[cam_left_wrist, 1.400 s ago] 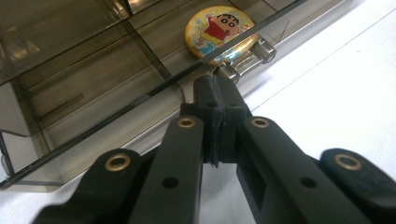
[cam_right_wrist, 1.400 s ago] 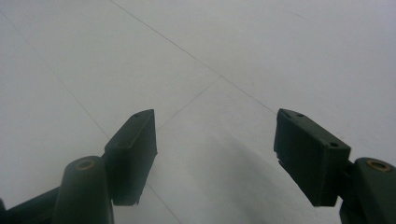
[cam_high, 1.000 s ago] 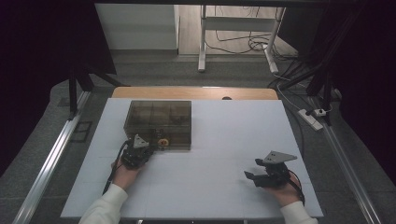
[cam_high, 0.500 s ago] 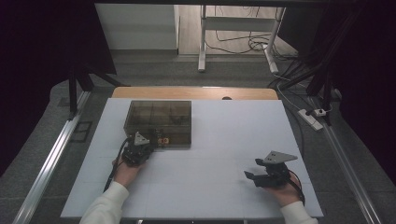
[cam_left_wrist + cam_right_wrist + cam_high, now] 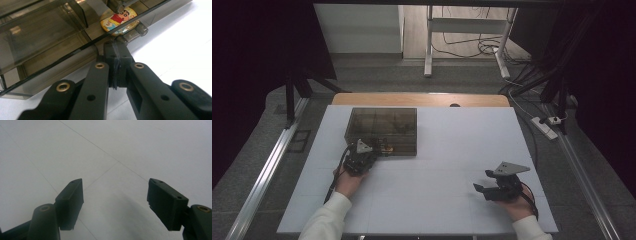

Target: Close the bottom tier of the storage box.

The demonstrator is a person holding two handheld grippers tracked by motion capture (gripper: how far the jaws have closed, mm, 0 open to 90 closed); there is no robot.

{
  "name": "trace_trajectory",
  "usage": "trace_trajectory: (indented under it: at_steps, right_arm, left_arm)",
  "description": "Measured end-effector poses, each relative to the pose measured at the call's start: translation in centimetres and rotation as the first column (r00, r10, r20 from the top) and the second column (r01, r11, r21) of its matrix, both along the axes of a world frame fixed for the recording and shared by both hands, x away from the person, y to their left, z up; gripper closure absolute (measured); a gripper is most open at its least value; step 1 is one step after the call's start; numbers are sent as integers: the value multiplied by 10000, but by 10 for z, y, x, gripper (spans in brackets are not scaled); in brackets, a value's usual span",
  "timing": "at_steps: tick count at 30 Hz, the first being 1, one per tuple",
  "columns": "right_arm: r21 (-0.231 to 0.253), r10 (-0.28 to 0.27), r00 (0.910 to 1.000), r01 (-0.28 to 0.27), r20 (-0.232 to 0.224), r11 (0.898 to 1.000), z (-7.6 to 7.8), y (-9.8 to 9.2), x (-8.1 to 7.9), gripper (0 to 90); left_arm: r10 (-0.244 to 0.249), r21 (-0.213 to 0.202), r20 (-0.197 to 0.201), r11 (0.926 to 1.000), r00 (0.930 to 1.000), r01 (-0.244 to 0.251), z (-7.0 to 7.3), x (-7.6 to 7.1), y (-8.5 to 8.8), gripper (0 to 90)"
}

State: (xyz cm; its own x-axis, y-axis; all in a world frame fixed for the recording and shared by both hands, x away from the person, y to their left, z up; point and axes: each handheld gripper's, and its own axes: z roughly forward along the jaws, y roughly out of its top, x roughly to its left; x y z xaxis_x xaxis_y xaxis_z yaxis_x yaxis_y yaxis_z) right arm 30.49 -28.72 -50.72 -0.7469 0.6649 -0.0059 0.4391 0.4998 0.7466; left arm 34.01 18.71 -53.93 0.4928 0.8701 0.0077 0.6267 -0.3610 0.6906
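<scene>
A smoky see-through box with inner compartments stands on the white table, left of centre. In the left gripper view a round cartoon badge lies in the box behind its front wall, beside a clear latch tab. My left gripper is at the box's front edge. Its jaws are shut, with the tips right up against the front rim by the latch. My right gripper rests near the table's front right. It stands open over bare table with nothing between its jaws.
A wooden strip runs along the table's far edge. Beyond it are floor cables and a stand leg. A power strip lies on the floor to the right, and metal rails flank the table.
The left gripper has crept slightly toward the box's front edge. The right gripper has stayed in place, still open.
</scene>
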Motion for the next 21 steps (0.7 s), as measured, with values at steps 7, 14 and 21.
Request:
trace_trajectory:
  at_steps: [7, 14, 21]
  right_arm:
    - [-6, -26, 10000, 26, 19, 10000, 0, 0, 0, 293]
    - [-4, -36, 10000, 36, 23, 10000, 0, 0, 0, 294]
    - [-13, -31, 10000, 31, 23, 10000, 0, 0, 0, 293]
  left_arm:
    - [59, -9, 17, 10000, 10000, -59, 0, 3, 0, 893]
    - [136, -14, 40, 9999, 9999, -136, 0, 6, -1, 892]
    - [175, -23, 53, 9998, 9998, -175, -1, 9, -1, 893]
